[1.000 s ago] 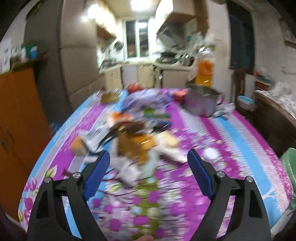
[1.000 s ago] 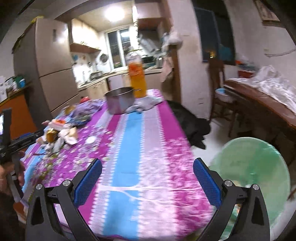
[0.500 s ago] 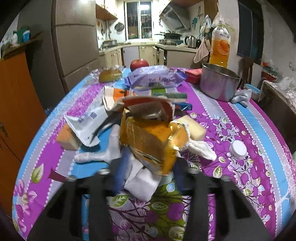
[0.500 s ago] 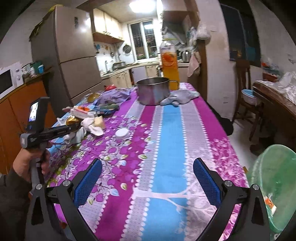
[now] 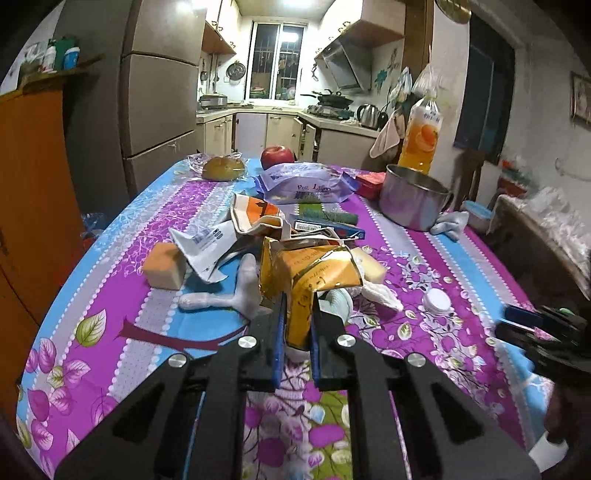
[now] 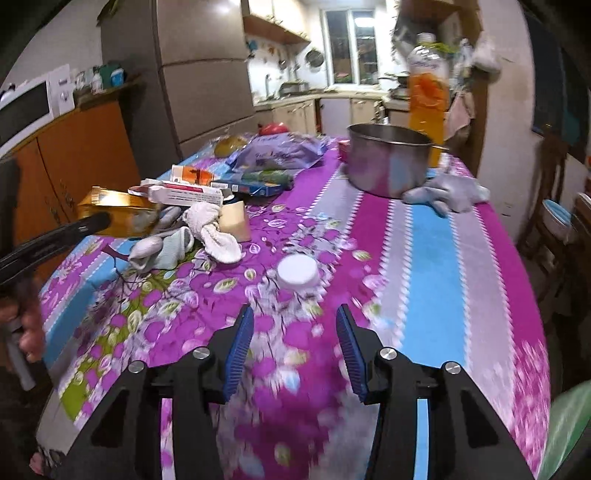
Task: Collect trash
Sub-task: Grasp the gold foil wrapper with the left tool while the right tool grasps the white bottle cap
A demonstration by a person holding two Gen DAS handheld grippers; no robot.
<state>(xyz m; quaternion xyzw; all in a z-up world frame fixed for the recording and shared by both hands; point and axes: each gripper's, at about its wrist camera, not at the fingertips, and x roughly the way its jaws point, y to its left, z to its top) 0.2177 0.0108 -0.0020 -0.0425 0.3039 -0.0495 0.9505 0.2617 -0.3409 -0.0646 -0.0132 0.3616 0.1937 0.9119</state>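
Kitchen interior. Barred window [image 5: 277, 61] at far wall, ceiling light [image 5: 295, 3] on. Tall fridge [image 5: 159, 99] and orange wooden cabinet [image 5: 33, 177] at left. Range hood [image 5: 349, 66] far right above cream counter cabinets [image 5: 273, 129]. White wall [image 5: 546, 122] at right.

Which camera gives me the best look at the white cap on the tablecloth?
The right wrist view: the white cap lies in the open just ahead of the open right gripper, near the picture's centre. The left wrist view shows it smaller, off to the right, beside the gold wrapper clamped in the left gripper.
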